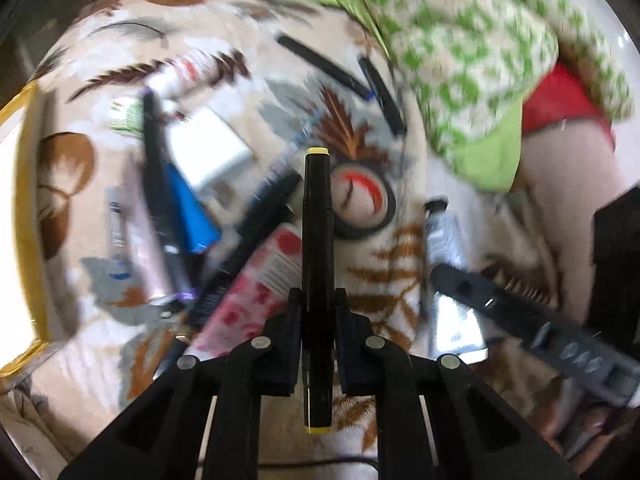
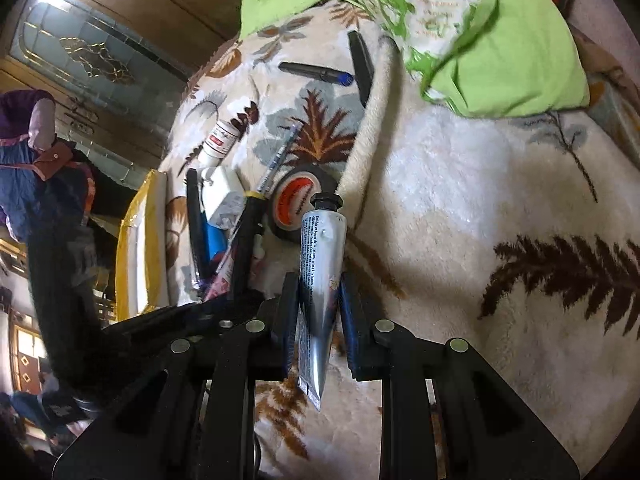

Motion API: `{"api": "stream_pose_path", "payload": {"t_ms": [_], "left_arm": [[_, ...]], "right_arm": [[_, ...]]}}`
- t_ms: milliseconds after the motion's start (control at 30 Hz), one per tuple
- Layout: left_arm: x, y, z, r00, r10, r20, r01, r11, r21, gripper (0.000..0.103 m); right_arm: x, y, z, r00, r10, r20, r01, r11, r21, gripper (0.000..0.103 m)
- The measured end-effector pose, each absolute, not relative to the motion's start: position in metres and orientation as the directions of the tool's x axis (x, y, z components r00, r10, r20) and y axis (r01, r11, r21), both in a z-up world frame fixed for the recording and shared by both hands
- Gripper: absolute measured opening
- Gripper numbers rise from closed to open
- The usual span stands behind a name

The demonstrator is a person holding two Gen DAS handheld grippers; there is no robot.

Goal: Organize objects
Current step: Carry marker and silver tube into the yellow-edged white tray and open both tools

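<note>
My left gripper [image 1: 318,300] is shut on a black marker with yellow ends [image 1: 317,240], held lengthwise above a leaf-patterned blanket [image 1: 384,280]. My right gripper [image 2: 318,284] is shut on a silver tube with a black cap [image 2: 320,256]; the tube also shows in the left wrist view [image 1: 444,236]. Below lie a black tape roll [image 1: 362,200], a white charger [image 1: 208,148], a blue object [image 1: 192,208], a pink tube [image 1: 256,288], a white bottle [image 2: 218,142] and black pens [image 2: 316,71].
A green patterned cloth [image 2: 460,28] lies at the blanket's far side. A yellow-edged packet [image 2: 140,248] lies at the left edge of the blanket. Wooden doors with glass [image 2: 80,52] stand beyond. The right part of the blanket [image 2: 480,200] has nothing on it.
</note>
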State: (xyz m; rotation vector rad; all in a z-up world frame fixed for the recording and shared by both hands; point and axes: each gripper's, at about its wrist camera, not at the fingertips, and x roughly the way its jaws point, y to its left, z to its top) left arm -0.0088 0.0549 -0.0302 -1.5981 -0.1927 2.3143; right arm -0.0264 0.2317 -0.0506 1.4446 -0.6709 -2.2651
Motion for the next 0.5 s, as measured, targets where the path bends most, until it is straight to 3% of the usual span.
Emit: {"api": "stream_pose_path", "payload": {"t_ms": [133, 333, 500], "left_arm": [[-0.018, 0.015, -0.003, -0.366, 0.377, -0.851, -0.095, -0.924, -0.369, 0.013], [-0.038, -0.081, 0.038, -0.464, 0.288, -0.838, 0.083, -0.927, -0.365, 0.013], [-0.037, -0.180, 0.010, -0.495, 0.232, -0.838, 0.251, -0.885, -0.393, 0.013]], "right_arm": [[-0.029, 0.207, -0.035, -0.393, -0.578, -0.715, 0.124, -0.804, 0.581, 0.020], [-0.047, 0.135, -0.006, -0.319, -0.677, -0.663, 0.271, -0.736, 0.621, 0.020], [-0.065, 0.039, 0.011, -0.223, -0.734, -0.642, 0.403, -0.669, 0.625, 0.020]]}}
